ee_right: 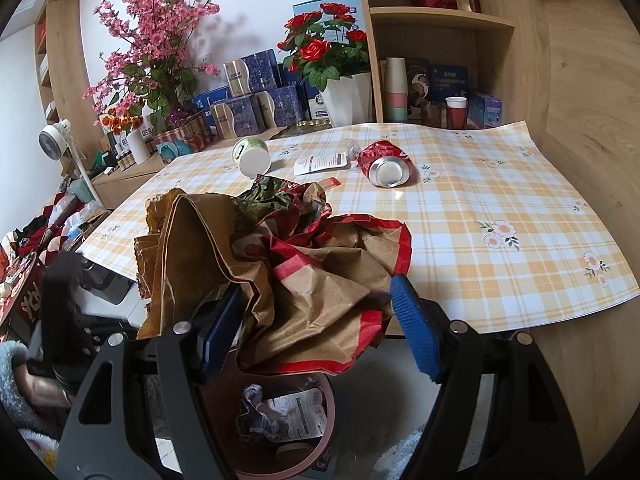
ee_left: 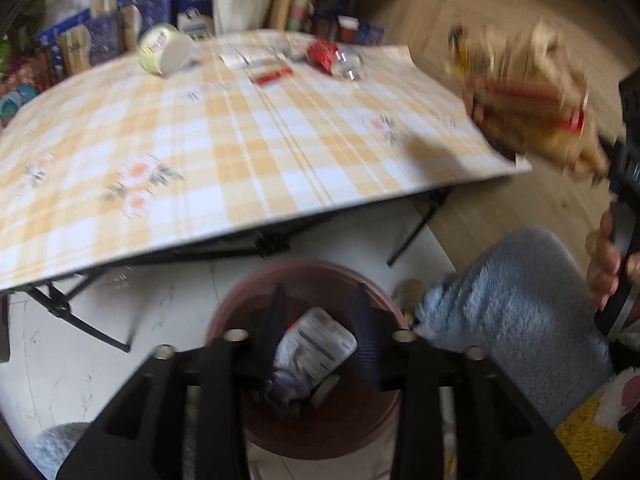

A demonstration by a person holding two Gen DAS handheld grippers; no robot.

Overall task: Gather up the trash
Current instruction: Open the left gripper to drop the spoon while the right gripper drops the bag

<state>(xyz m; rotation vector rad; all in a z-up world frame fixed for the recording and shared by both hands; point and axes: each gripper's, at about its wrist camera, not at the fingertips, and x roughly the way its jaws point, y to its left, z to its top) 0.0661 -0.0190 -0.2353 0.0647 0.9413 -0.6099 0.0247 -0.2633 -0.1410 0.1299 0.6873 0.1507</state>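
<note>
Two tongs, one bin, one can

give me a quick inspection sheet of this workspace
surface: checked cloth on a folding table, mostly bare
job's things: brown bin on the floor with wrappers inside; crumpled paper bag; crushed can, cup on its side, packet on the cloth
clutter: boxes, flower pots, stacked cups behind the table
grippers: left gripper open over the bin, grey wrapper between its fingers; right gripper shut on the bag
cables: nothing seen
surroundings: wooden shelves, fan, white floor
</note>
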